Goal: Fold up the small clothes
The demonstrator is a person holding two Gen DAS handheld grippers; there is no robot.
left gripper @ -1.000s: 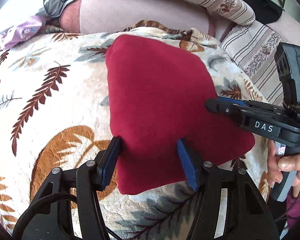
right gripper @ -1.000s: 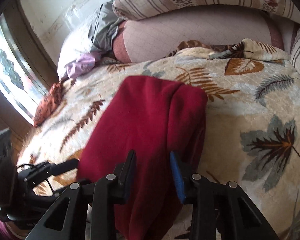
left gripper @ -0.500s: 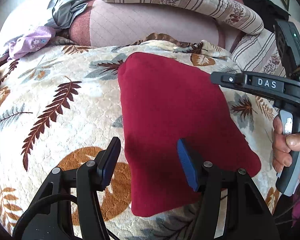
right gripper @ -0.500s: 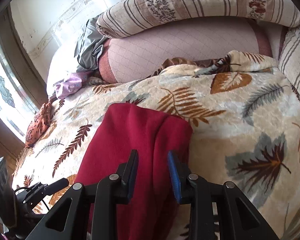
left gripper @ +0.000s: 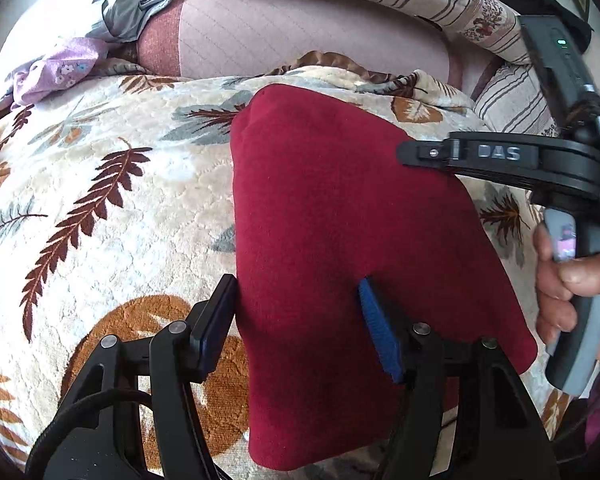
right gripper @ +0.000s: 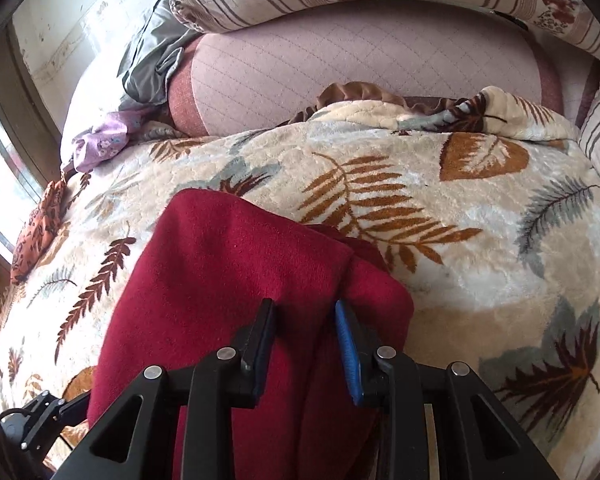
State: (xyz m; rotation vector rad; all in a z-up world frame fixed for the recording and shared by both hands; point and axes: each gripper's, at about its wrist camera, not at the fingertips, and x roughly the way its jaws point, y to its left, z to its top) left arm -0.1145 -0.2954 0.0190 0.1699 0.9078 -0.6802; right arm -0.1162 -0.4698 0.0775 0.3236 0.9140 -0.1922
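Folded red garment (left gripper: 340, 240) lying flat on the leaf-patterned blanket (left gripper: 100, 208), near the blanket's front edge, far corner reaching toward the pink quilted cushion (left gripper: 300, 36).

Left gripper (left gripper: 296, 320) pitched steeply down over the garment's near end, jaws wide and opening; black pad at the garment's left edge, blue pad resting over the red cloth, cloth between them but not pinched.

Right gripper (right gripper: 306, 340) likewise tilted steeply down, seen from the left wrist view as a black body marked DAS reaching in over the garment's right side. Held by a hand (left gripper: 572, 292) wrapped around the grey handle, thumb on top, beside the garment's right corner. Fingers narrowly apart with a raised fold of the red cloth standing between them; cannot tell whether the pads actually press on it.

Lilac floral cloth (left gripper: 56, 68) bunched beyond the blanket's far left corner.
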